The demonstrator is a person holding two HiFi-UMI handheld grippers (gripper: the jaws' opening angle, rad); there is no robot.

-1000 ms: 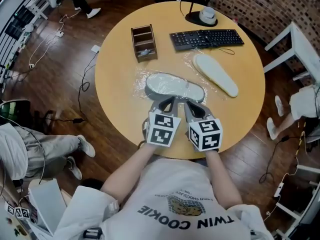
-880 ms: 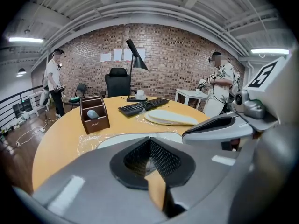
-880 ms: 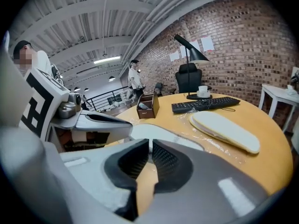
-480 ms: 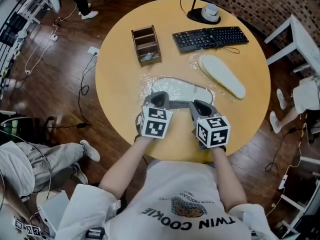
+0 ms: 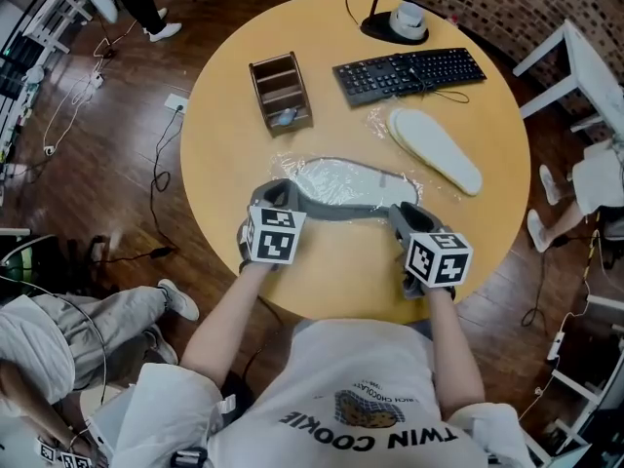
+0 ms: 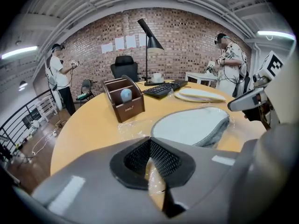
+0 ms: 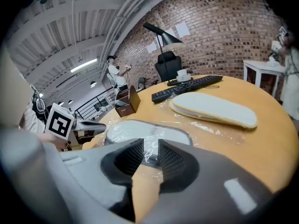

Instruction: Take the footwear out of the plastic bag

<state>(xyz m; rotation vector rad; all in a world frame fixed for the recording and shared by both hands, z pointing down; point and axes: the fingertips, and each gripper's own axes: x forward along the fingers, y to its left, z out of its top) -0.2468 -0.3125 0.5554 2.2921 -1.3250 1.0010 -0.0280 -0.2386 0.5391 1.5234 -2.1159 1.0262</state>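
Left hand-held gripper moved left.

The slipper is grey, the keyboard black

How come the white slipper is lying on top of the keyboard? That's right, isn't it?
Not quite. The white slipper isn't on top of the keyboard. It lies on the table just in front of the keyboard, apart from it, with crinkly clear plastic around it. The head view shows this best.
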